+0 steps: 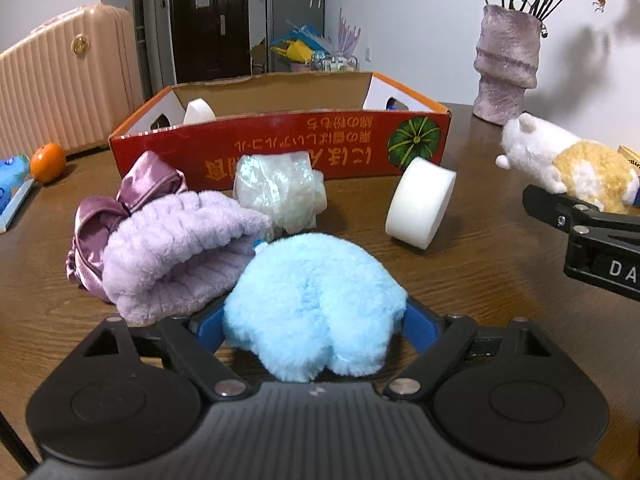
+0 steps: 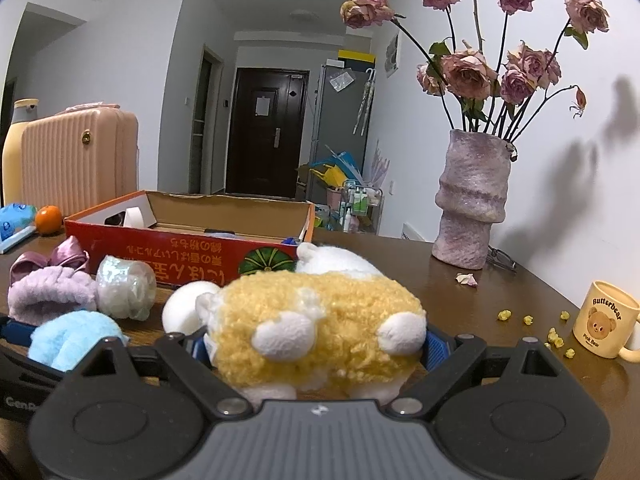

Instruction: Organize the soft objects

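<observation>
- Blue fluffy toy [image 1: 316, 308] sits low on the table [image 1: 480, 280], right in the mouth of the left claw [image 1: 316, 326]. The blue pads [image 1: 418, 326] hug both flanks of the fluff, so the claw looks to be gripping it, spread pretty wide.
- Yellow and white plush [image 2: 320, 328] is the other one in play: the right claw [image 2: 320, 346] has it squeezed between its blue pads [image 2: 438, 348], jaws wide around the fat body. From the left wrist view it looks lifted clear of the table, over on the right.
- Stuff crowding the blue toy: a lilac fuzzy cloth [image 1: 180, 256] is pressed against its left side, with a shiny purple satin bow [image 1: 132, 204] behind that.
- Just past it is a crinkly iridescent bundle [image 1: 280, 190], then a white foam disc [image 1: 420, 204] tipped up on its edge a bit to the right.
- All of those sit between the claws and the red cardboard box [image 1: 280, 152], which is open on top. There's a white roll [image 1: 199, 111] inside at its left end.
- Farther out: an orange [image 1: 48, 162] at the left, a pinkish vase [image 2: 472, 200] of dried roses [image 2: 468, 72] at the back right, a cream bear mug [image 2: 604, 320] near the right edge, and little yellow crumbs [image 2: 528, 320] scattered beside it.
- Off the table, a peach suitcase [image 1: 68, 76] stands behind the left side.
</observation>
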